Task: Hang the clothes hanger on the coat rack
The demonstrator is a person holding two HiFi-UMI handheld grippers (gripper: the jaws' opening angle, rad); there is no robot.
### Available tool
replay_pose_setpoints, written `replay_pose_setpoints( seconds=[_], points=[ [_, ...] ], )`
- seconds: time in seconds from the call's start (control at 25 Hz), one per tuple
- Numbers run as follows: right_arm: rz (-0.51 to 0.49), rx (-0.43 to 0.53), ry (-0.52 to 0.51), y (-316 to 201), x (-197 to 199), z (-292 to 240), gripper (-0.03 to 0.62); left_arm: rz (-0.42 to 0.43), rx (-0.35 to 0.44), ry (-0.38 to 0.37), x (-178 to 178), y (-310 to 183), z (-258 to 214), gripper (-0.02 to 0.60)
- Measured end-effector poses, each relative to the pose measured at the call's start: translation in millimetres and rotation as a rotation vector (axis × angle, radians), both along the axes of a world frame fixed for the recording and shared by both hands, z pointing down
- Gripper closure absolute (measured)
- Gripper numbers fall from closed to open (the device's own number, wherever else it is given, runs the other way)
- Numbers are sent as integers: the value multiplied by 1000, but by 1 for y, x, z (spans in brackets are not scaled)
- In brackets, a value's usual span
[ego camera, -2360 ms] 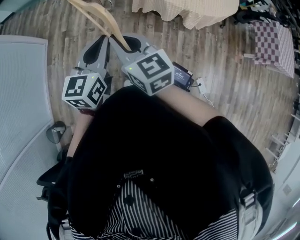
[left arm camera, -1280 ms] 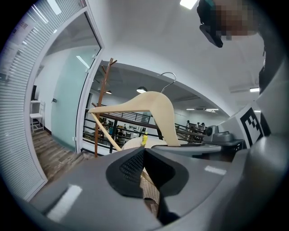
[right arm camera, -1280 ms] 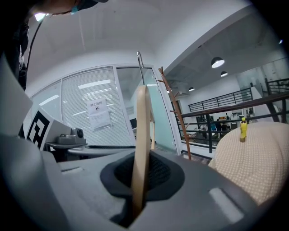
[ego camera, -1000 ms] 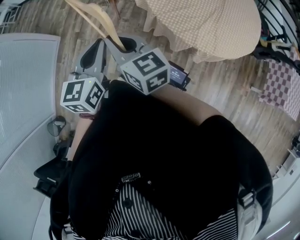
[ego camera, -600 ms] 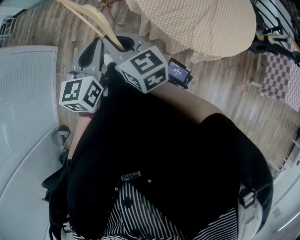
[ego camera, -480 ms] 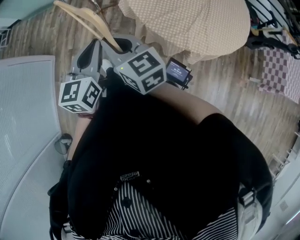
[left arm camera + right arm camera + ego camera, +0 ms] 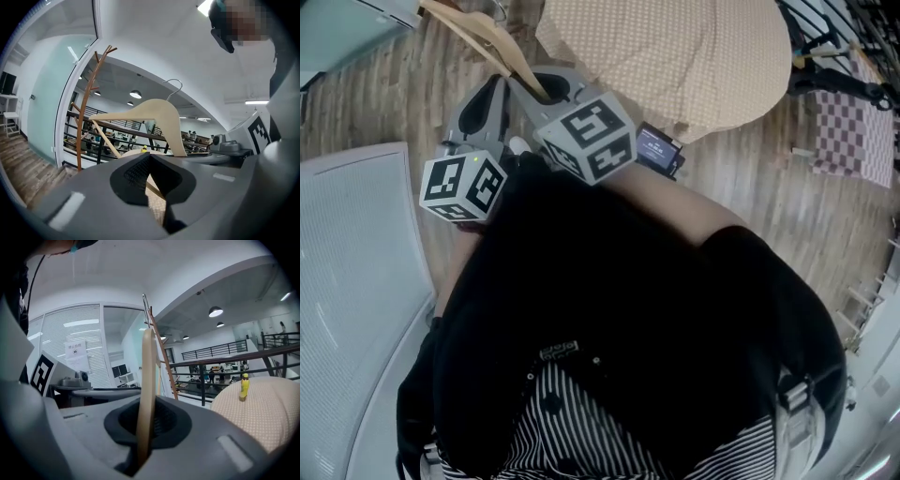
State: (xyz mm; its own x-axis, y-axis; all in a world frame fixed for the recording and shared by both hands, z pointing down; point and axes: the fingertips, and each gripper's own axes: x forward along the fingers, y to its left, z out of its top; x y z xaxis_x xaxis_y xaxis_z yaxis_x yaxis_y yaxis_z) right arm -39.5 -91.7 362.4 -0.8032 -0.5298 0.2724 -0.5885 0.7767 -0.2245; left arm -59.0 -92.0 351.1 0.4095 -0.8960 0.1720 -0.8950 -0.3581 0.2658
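A pale wooden clothes hanger (image 7: 502,47) with a metal hook sticks up and away from my right gripper (image 7: 542,92), which is shut on the end of one of its arms. In the right gripper view the hanger (image 7: 146,380) stands edge-on between the pads of the right gripper (image 7: 144,427). My left gripper (image 7: 502,82) rides close beside it, shut, with nothing seen in its grip. In the left gripper view, the left gripper (image 7: 150,156) faces the hanger (image 7: 154,112) side-on. The brown coat rack (image 7: 86,103) stands farther off, and it also shows in the right gripper view (image 7: 164,357).
A round table under a beige cloth (image 7: 675,56) stands ahead on the right, with a small yellow bottle (image 7: 244,386) on it. A white partition (image 7: 347,281) runs along my left. A dark railing (image 7: 225,362) crosses behind the table, and a checkered cloth (image 7: 853,112) lies far right.
Both grippers have travelled together across the wooden floor; the white partition has slid down the left and the round table has shifted left. The hanger stays in the right gripper.
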Motion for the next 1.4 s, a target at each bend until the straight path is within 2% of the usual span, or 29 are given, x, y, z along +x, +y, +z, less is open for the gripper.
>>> replay_pose_setpoints(
  seconds=[0.2,0.48,0.68,0.96,1.16,1.32,1.4],
  points=[
    [18,5,7,-44,-60,-17,585,34,1,-33,-59,-46,-16,584],
    [40,15,9,-96,-161,-23,585,52,10,-19,-161,-98,-23,584],
    [36,17,26,-119,-217,-17,585,61,3,-12,-217,-126,-13,584],
    [4,2,44,-141,-249,-12,585,38,-18,25,-249,-146,-7,584],
    [-28,1,35,-165,-267,-10,585,12,0,13,-267,-169,-12,584],
    [-61,7,26,-193,-285,-14,585,-25,19,50,-285,-193,-17,584],
    [-79,12,24,-209,-299,-15,585,-39,20,42,-299,-208,-17,584]
  ],
)
